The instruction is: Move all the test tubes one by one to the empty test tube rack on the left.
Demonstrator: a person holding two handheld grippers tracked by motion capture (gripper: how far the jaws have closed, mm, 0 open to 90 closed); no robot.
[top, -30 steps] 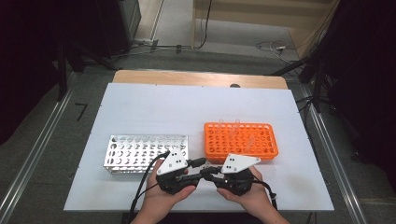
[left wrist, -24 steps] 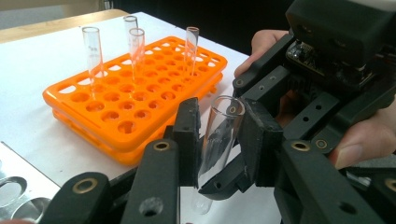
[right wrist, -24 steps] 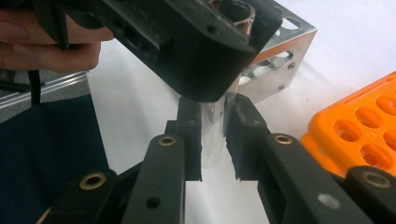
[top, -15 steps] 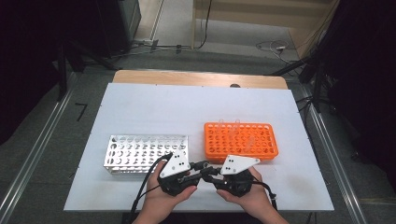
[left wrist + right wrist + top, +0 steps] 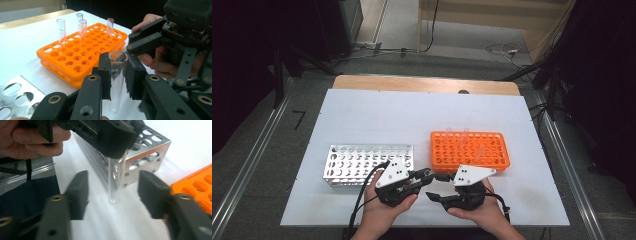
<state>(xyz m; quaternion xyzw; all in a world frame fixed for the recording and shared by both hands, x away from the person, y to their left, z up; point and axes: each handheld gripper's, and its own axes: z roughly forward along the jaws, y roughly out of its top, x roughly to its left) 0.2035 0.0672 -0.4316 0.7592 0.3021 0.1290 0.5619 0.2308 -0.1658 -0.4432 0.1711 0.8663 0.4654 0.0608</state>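
We pinch the glass tube [image 5: 117,75] upright in our left gripper [image 5: 117,75] while our right gripper [image 5: 112,192], jaws just spreading clear of it, lets go, completing the handover toward the metal rack [image 5: 368,164].

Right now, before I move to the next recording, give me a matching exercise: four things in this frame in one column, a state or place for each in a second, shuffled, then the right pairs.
Things:
1. left gripper
2. right gripper
3. orange rack
4. metal rack

States or places:
A. stands on the table with several glass tubes upright in it
B. shut on a clear glass tube
C. holds no tubes that can be seen
D. jaws apart either side of the tube, pads not touching it; they have just been opening

Pairs: 1-B, 2-D, 3-A, 4-C
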